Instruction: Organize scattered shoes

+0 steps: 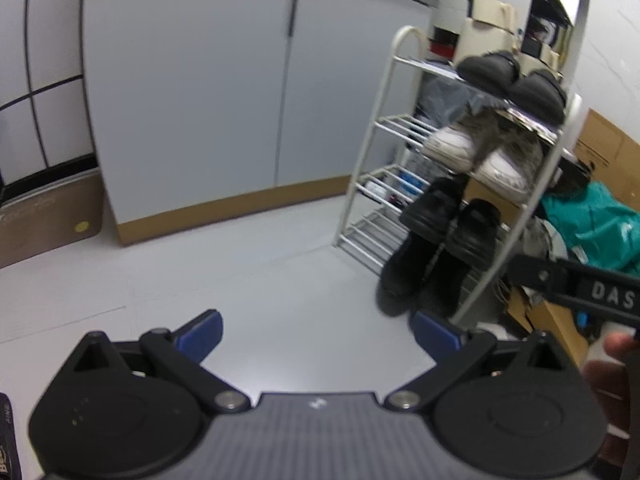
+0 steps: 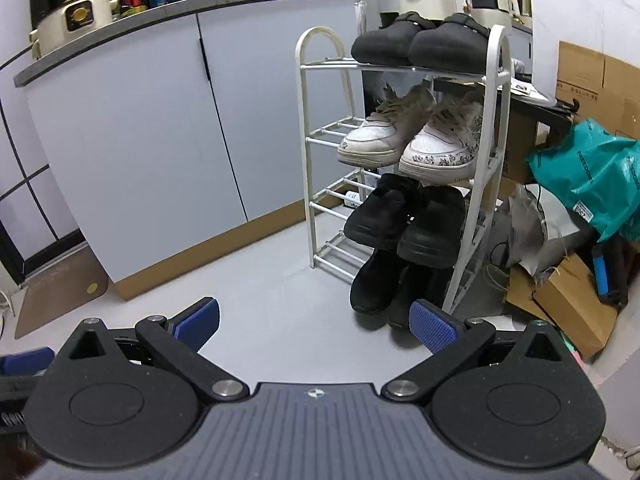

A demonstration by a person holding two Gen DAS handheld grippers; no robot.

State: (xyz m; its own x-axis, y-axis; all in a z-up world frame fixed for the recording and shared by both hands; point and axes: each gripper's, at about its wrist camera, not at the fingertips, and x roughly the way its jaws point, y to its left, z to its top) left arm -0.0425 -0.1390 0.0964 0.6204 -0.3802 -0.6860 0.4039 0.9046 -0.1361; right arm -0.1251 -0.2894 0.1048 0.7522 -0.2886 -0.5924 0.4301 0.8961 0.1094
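Both the left gripper point(image 1: 316, 334) and right gripper point(image 2: 314, 322) hang with fingers spread wide, holding nothing, over bare grey floor point(image 2: 260, 280). The shoes point(image 2: 408, 140) sit in pairs on all four shelves of the white rack point(image 2: 490, 168), which stands between the cabinet point(image 2: 160, 140) and piled bags point(image 2: 584, 168).

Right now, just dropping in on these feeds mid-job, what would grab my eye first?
The white shoe rack right of the grey cabinet stands out: black slippers on top, white sneakers on the next shelf, black shoes below them, and another dark pair at the bottom. To its right sits clutter, with a teal plastic bag over cardboard boxes. Both the left gripper and right gripper hang open and empty above bare floor.
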